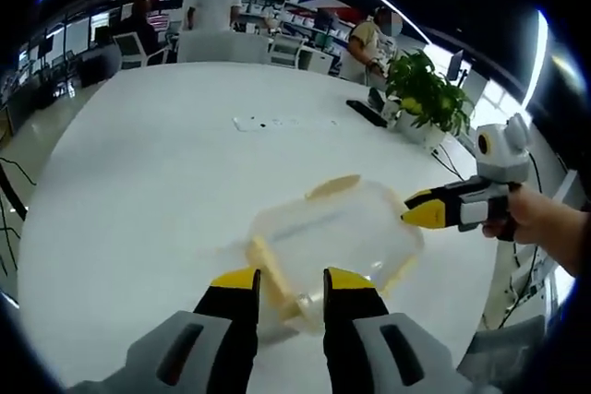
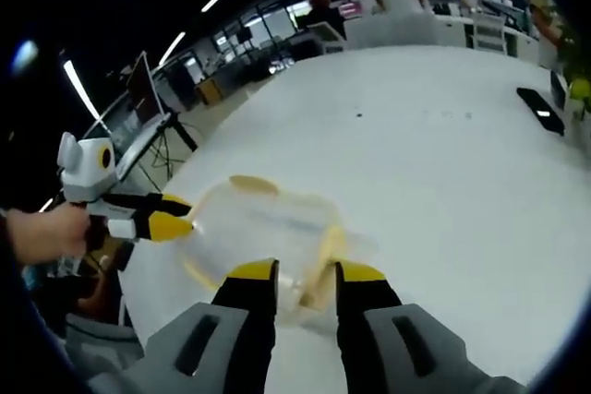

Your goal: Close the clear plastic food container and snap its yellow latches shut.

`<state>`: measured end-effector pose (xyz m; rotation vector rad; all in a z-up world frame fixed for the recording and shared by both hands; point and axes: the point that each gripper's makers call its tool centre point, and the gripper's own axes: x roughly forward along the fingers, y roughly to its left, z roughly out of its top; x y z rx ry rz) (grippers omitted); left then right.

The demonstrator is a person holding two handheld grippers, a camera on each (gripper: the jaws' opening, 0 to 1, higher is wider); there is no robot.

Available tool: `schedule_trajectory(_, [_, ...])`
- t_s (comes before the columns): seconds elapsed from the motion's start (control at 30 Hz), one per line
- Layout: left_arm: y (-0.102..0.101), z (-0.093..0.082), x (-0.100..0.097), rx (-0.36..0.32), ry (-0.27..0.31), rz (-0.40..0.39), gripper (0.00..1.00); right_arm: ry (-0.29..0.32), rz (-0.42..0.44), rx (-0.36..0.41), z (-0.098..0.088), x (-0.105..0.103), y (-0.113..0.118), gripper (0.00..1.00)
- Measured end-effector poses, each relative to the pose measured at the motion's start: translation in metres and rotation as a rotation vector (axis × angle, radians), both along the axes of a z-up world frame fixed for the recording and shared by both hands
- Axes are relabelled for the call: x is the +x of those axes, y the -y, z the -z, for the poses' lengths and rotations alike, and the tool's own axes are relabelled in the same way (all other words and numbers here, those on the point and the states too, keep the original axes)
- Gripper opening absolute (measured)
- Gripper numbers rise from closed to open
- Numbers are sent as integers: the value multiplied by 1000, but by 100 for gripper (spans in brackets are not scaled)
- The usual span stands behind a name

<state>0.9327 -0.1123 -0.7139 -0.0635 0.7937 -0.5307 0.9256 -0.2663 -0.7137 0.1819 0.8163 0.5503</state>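
Left gripper view puts the clear container at lower centre, resting on the white table, just above the tips of the left gripper, whose jaws stand apart with a gap between them and hold nothing. One yellow latch lies right at that gap, nearest those tips; a second latch sits on the far edge, toward the upper middle. The right gripper comes in from the right side of the frame, its yellow tips together and touching the container's right end.

I count one container, two grippers, and at least two latches clearly; the picture is too blurred to count more. The container's long axis runs roughly lower left to upper right. The left gripper looks better placed for the near latch.
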Motion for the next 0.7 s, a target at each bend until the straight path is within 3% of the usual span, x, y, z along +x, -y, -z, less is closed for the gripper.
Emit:
schedule_trajectory(0.17, [-1, 1, 0, -20, 0, -51, 20, 2, 3, 0, 0, 0, 0, 21])
schedule_trajectory(0.4, [-4, 6, -4, -123, -55, -210, 21, 8, 9, -3, 0, -1, 0, 21])
schedule_trajectory(0.7, [-3, 6, -2, -124, -50, -204, 20, 2, 30, 7, 1, -1, 0, 21])
